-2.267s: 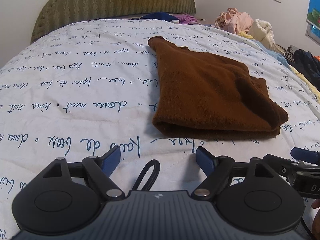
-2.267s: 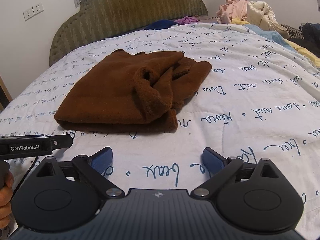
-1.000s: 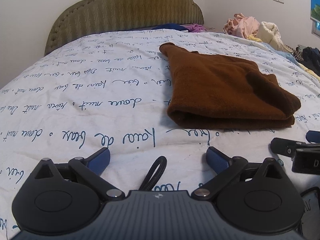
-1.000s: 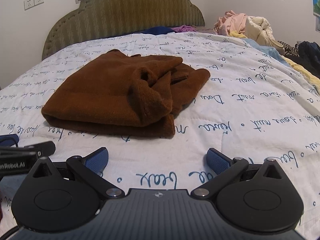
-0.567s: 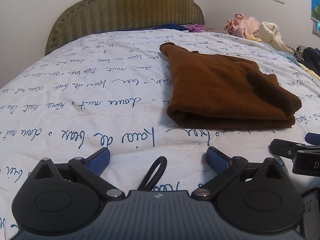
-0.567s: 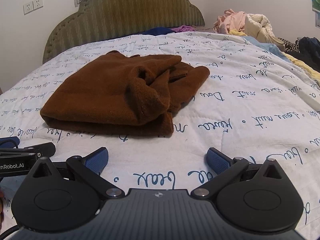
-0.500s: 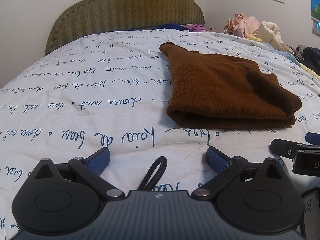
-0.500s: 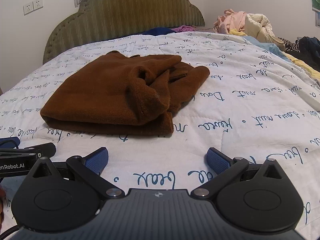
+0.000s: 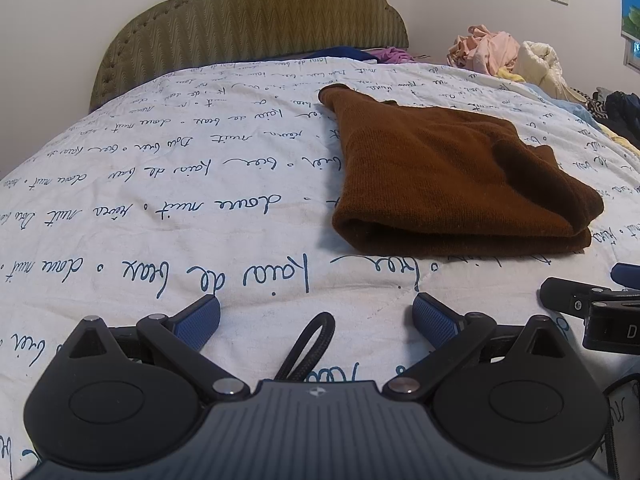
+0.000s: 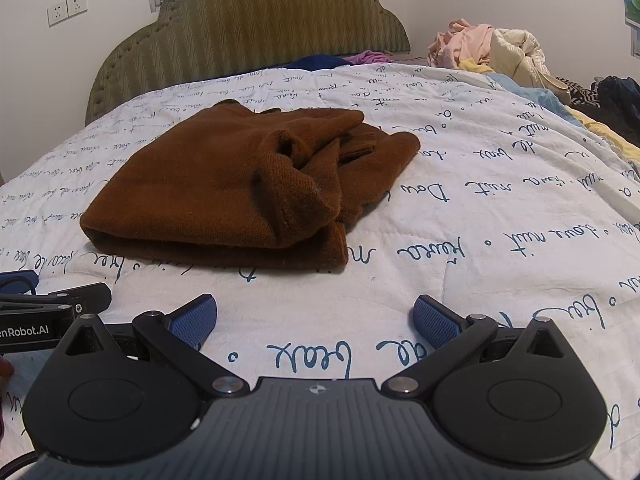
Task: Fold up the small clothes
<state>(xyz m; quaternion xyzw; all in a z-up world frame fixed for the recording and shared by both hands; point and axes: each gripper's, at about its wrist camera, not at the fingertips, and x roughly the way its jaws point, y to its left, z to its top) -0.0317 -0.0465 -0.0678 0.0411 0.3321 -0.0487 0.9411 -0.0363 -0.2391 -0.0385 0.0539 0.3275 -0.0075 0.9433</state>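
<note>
Left claw (image 9: 316,318): fingers apart, empty, low over bed.
Right claw (image 10: 315,318): fingers apart, empty, beside the left.
Brown garment (image 10: 224,184): folded, lying on quilt (image 9: 160,184), ahead of both claws, untouched.

Script-print quilt (image 9: 160,200), green headboard (image 10: 248,24), clothes pile (image 10: 480,48)

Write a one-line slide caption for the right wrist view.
Open right gripper waits before a folded brown sweater on a script-printed bedspread.
</note>
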